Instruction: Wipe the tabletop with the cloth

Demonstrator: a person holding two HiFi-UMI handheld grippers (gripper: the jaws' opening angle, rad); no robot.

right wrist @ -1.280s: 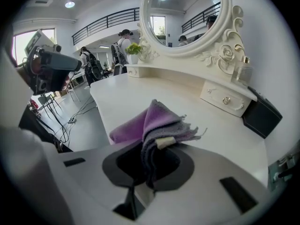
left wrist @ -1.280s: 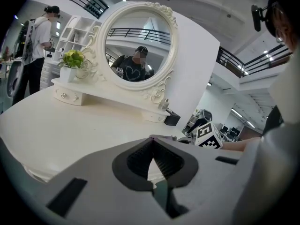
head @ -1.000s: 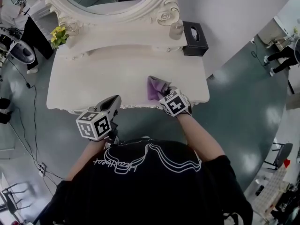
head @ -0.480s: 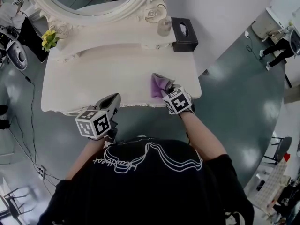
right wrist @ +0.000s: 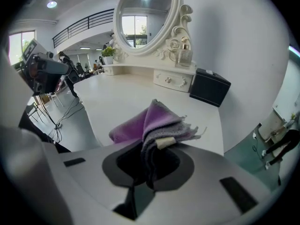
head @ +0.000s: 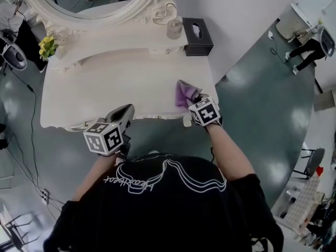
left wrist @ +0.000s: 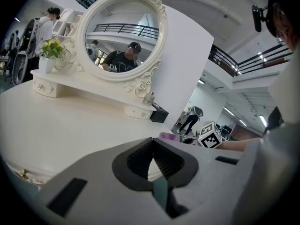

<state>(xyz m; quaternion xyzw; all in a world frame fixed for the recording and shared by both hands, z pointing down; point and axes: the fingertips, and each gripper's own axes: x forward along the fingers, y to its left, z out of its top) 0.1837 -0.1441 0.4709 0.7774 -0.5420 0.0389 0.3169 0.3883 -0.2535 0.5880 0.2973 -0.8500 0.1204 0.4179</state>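
currently clamping the purple cloth (right wrist: 145,123) in the right gripper (right wrist: 150,161), shut hard on a bunched fold, with the loose part fanning out ahead of the jaws. appears to lie on the tabletop (head: 115,88) near its right front corner, close to both the front edge and the right edge. holds the left gripper (left wrist: 152,161) pressed together on nothing, out beyond the front edge above the floor (head: 252,104), well apart from the cloth and doing no work.

probably mid-wipe, judging by the pose. no telling from here how much of the white surface has been covered.

several ways to go wrong from this spot. so near the corner, easy to sweep off the edge and leave the cloth hanging in air, wiping nothing. bunched this tightly, with only a small patch of fabric meeting the surface, likely to leave strips untouched unless overlapped carefully. pinched by one fold only, liable to slip free if dragged against the carved rim or pressed down too hard. tipped too low, risks scraping the hard jaw tips on the painted top instead of the fabric. pushed far toward the back, risks bumping the raised shelf (head: 121,49) and toppling the glass bottle (head: 174,29) on it, or shoving the black tissue box (head: 198,29) just beside it at the back right. worth minding the idle left gripper too: near enough to the front rim to catch it on a careless lean.
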